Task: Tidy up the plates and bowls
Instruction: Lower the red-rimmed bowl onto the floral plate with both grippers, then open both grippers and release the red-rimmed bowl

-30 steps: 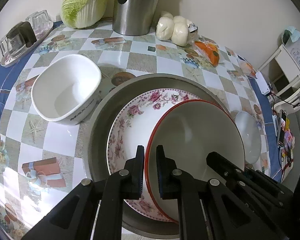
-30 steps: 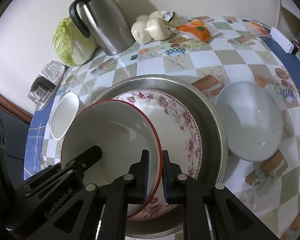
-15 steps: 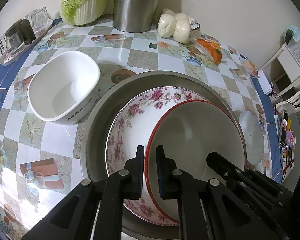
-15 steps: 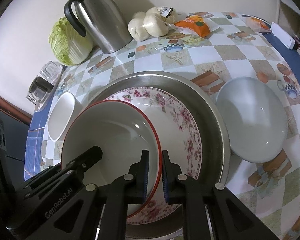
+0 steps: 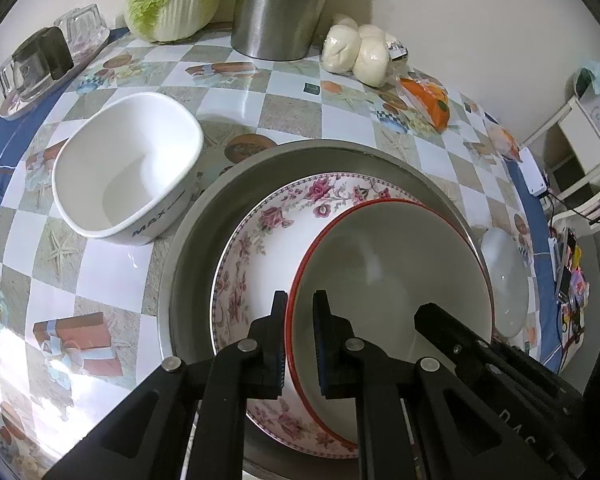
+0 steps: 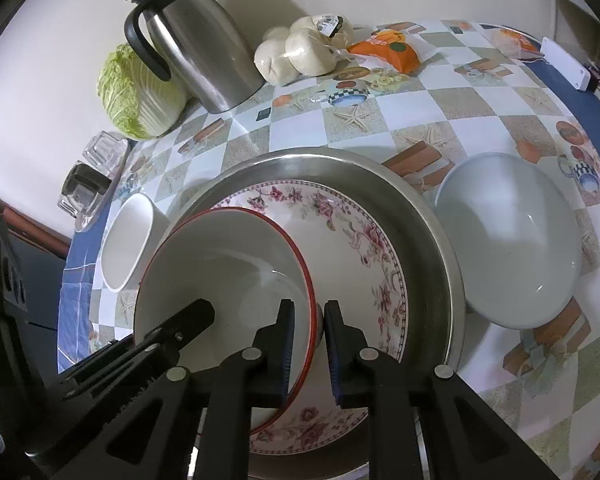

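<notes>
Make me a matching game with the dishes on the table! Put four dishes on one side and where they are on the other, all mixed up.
Things:
1. red-rimmed bowl
2. floral plate
3. square white bowl
4. pale round bowl

Places:
A. on the tablecloth, on the left hand-held gripper's side of the steel basin
B. lying in the steel basin, under another dish
C. on the tablecloth, on the right hand-held gripper's side of the basin
D. held at its rim by both hand-held grippers, left and right

Pairs: 1-D, 2-B, 3-A, 4-C
</notes>
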{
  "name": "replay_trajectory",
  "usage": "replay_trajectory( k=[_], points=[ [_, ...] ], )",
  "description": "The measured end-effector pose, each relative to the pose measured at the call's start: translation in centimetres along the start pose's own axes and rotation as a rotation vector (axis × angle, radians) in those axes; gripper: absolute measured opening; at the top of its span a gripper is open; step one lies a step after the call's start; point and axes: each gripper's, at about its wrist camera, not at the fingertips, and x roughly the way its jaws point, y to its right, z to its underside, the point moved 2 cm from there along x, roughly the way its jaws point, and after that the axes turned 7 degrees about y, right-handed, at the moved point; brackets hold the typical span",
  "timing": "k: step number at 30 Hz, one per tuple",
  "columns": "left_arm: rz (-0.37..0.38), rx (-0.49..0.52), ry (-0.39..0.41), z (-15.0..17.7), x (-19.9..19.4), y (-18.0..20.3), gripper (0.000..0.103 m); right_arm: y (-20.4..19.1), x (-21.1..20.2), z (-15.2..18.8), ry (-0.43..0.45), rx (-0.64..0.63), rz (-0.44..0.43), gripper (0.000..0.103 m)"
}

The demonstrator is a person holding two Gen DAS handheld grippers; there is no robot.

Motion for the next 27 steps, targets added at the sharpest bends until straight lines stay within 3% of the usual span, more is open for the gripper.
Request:
replay_trajectory(
  k=[7, 11, 19, 23, 27],
  points=[
    [0.001, -0.008, 0.001, 0.00, -0.01, -0.08, 0.011, -0.04, 0.03, -0.05, 0.005, -0.001, 0.002, 0.018],
    [0.024, -0.017, -0.001, -0.07, -0.03, -0.13, 0.019, 0.09, 0.10, -0.11, 0.004, 0.015, -0.025, 0.023],
    [0.024, -0.017, -0.002, -0.19, -0.06, -0.09, 0.020, -0.04, 0.16, -0.11, 0.005, 0.009, -0.023, 0.024],
    [0.024, -0.015, 0.009, -0.33, -0.47, -0.08, 0.030, -0.05, -0.11, -0.19, 0.012, 0.004, -0.023, 0.024],
    [0.024, -0.013, 0.014, -0.52, -0.85, -0.04, 0.031, -0.13, -0.69, -0.42, 0.022, 0.001, -0.024, 0.024]
  ],
)
